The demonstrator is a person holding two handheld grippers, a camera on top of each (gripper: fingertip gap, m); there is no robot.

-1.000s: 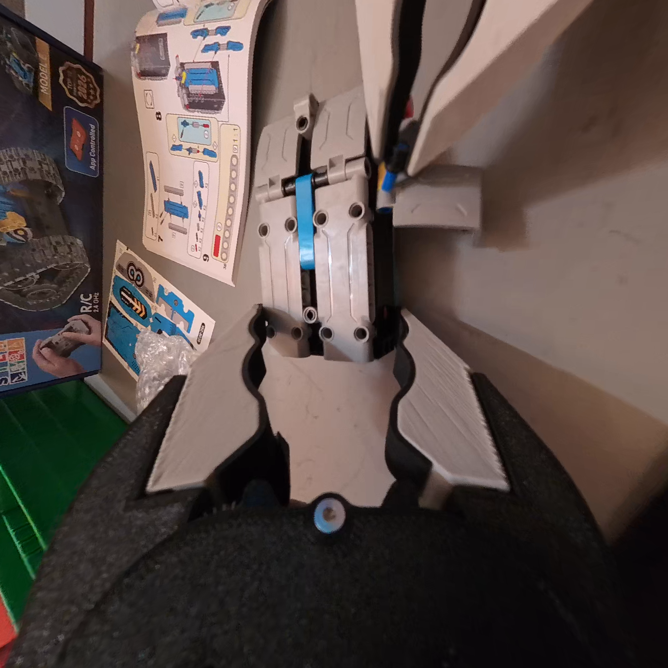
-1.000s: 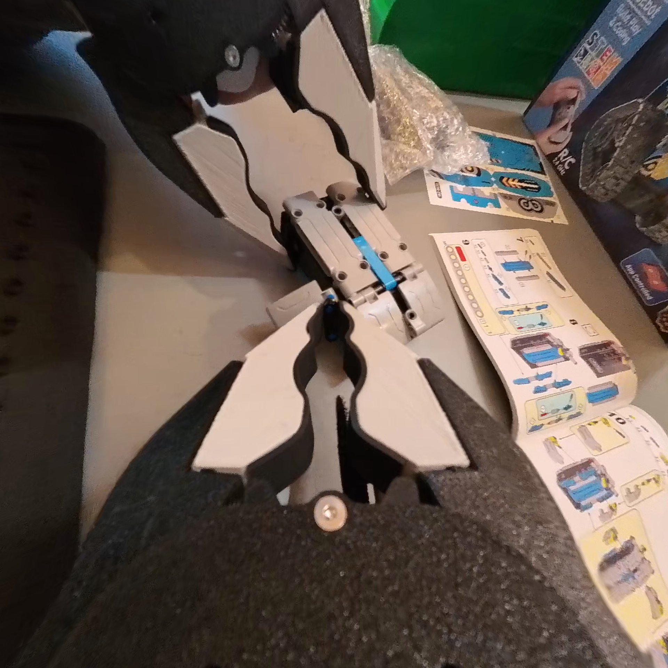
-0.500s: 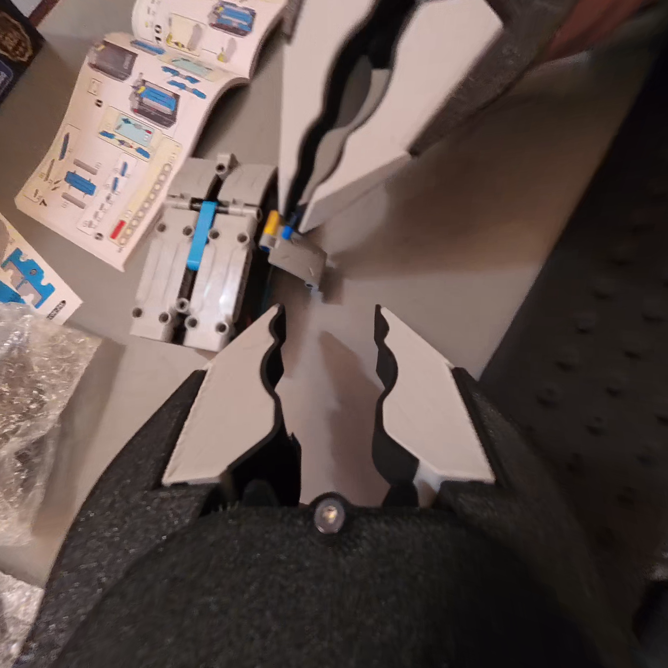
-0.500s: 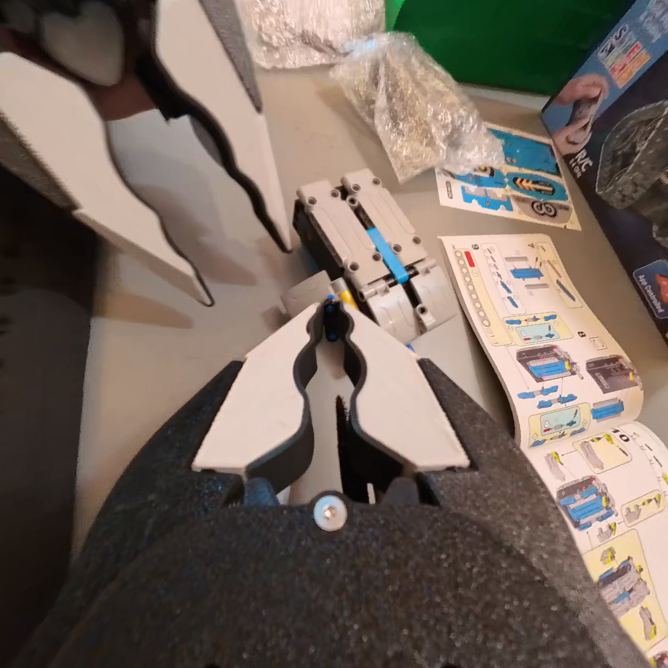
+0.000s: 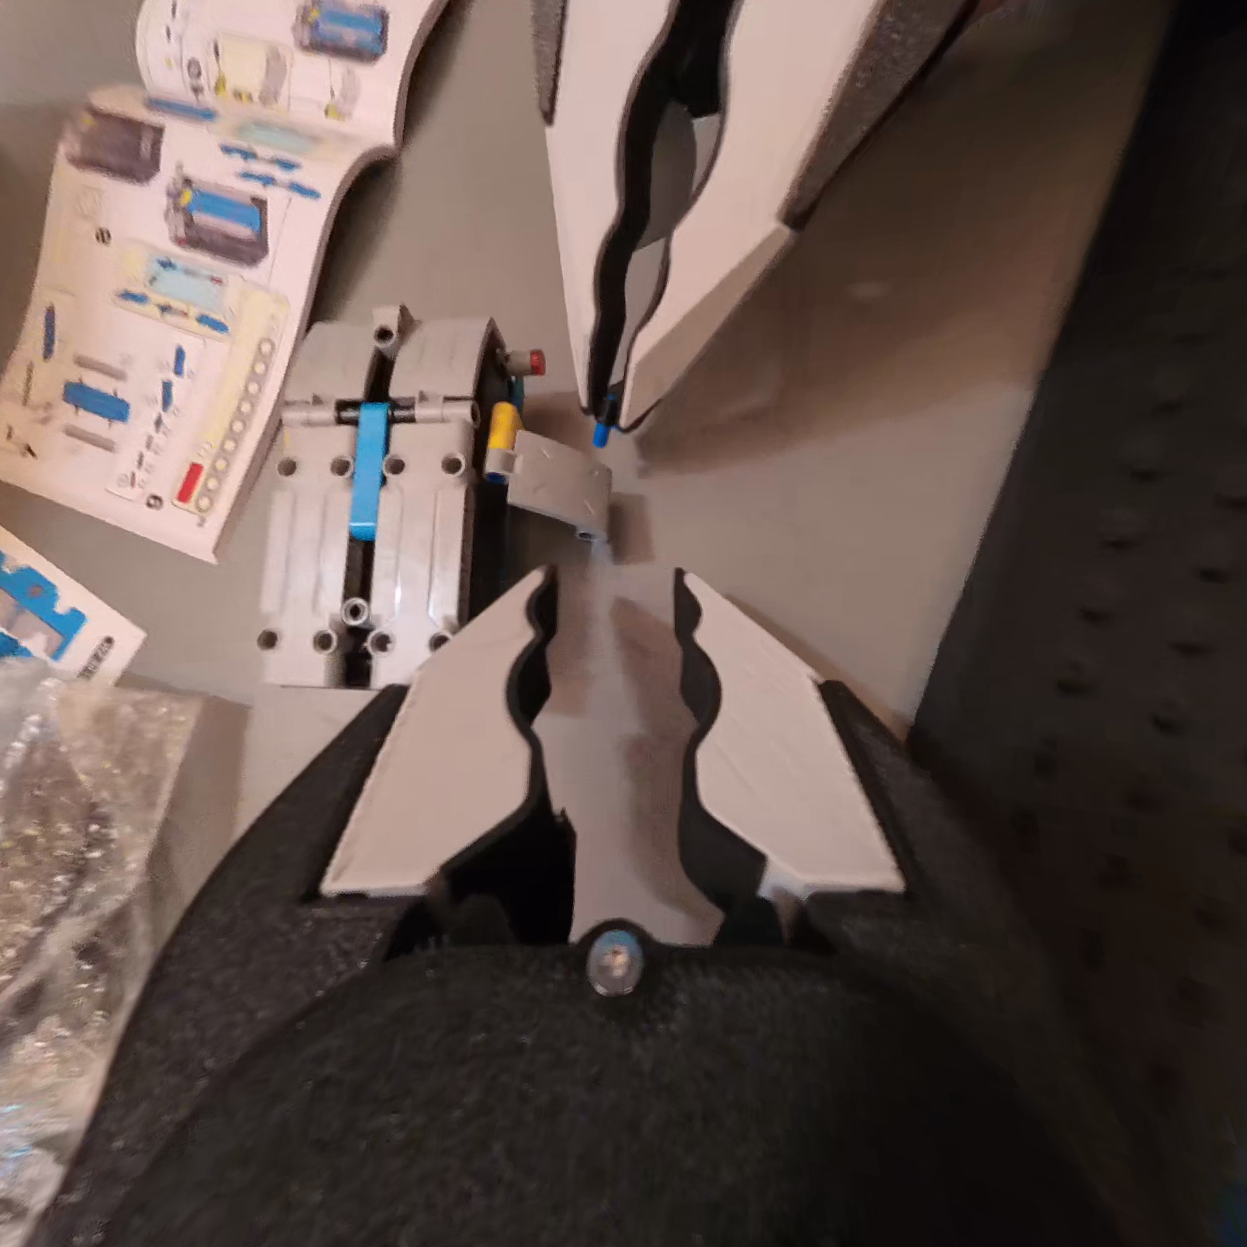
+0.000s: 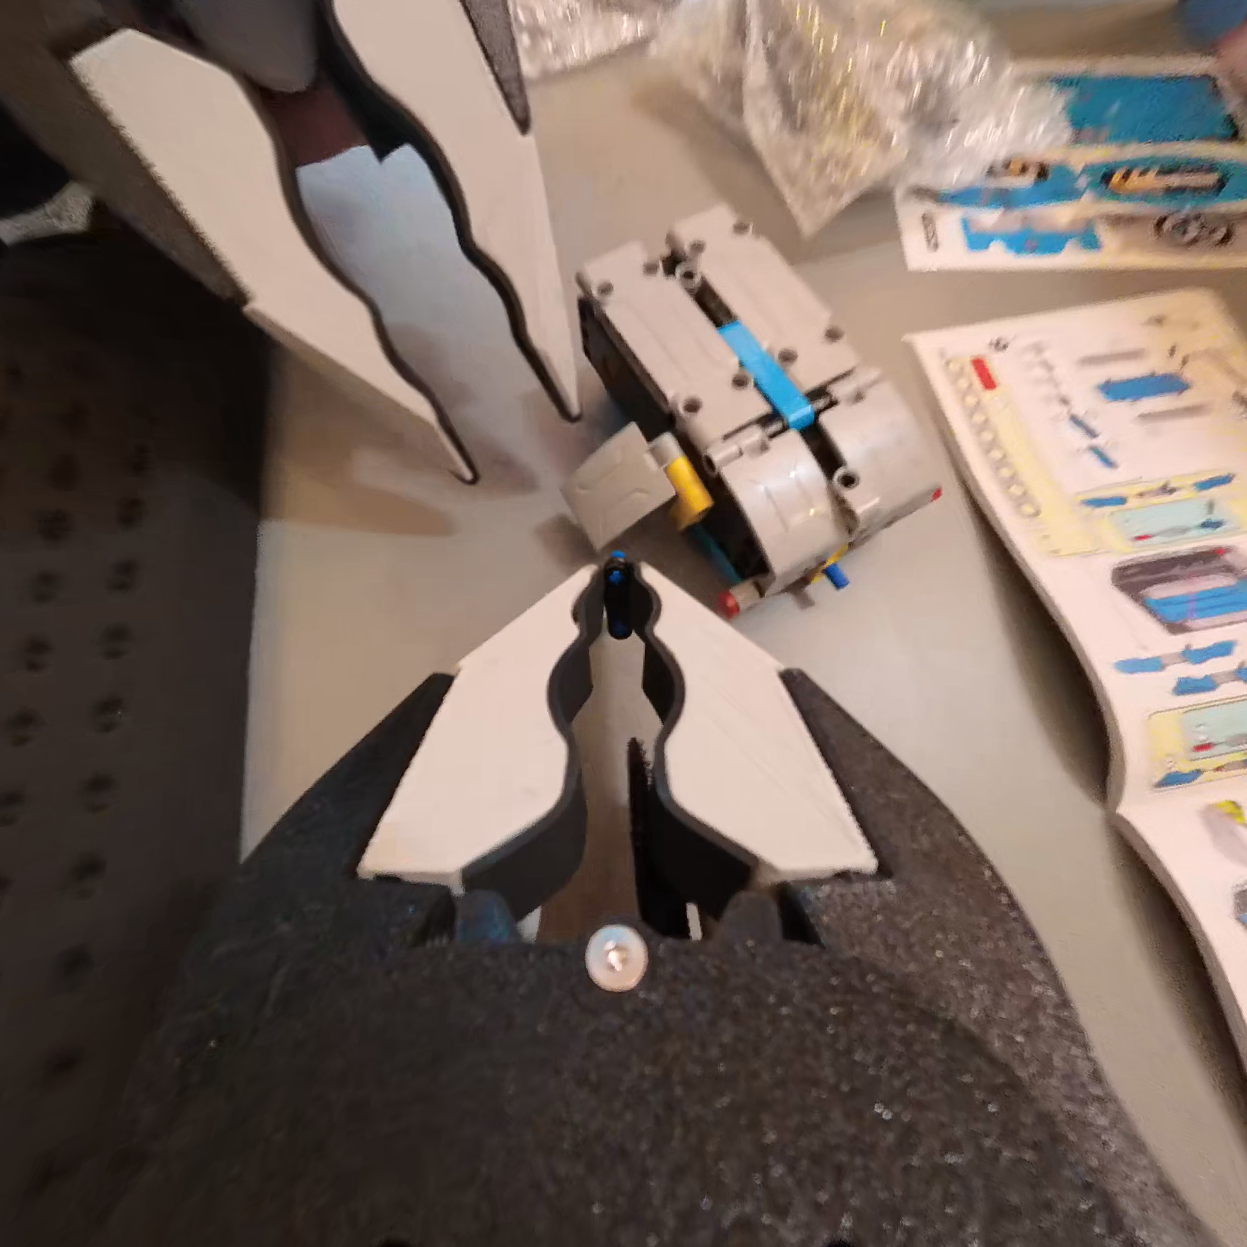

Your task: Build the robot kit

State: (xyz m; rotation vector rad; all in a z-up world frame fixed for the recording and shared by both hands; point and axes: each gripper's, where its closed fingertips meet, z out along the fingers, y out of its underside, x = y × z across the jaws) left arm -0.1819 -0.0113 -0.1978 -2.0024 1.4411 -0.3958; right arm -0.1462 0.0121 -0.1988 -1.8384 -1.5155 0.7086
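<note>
A grey brick-built model [image 5: 368, 513] with a blue strip on top lies on the grey table; it also shows in the right wrist view [image 6: 742, 418]. A small curved grey panel [image 5: 560, 489] sits against its side by a yellow peg [image 5: 503, 422]. My left gripper [image 5: 614, 584] is open and empty, hovering just right of the model and short of the panel. My right gripper [image 6: 615, 573] is shut on a small blue and black pin [image 6: 615, 600], held close above the curved panel [image 6: 617, 496]. It shows in the left wrist view [image 5: 607, 418] too.
An open instruction booklet [image 5: 169, 290] lies beyond the model, also in the right wrist view [image 6: 1113, 540]. A sticker sheet [image 6: 1079, 196] and crinkled plastic bags [image 5: 61, 843] lie nearby. A dark dotted mat [image 5: 1113, 607] borders the table on one side. Some 5 centimetres of space lies between my two pairs of fingers.
My left gripper has let go of the model, pulled back and shifted to its side, jaws narrower. My right gripper has lifted the pin slightly away from the model.
</note>
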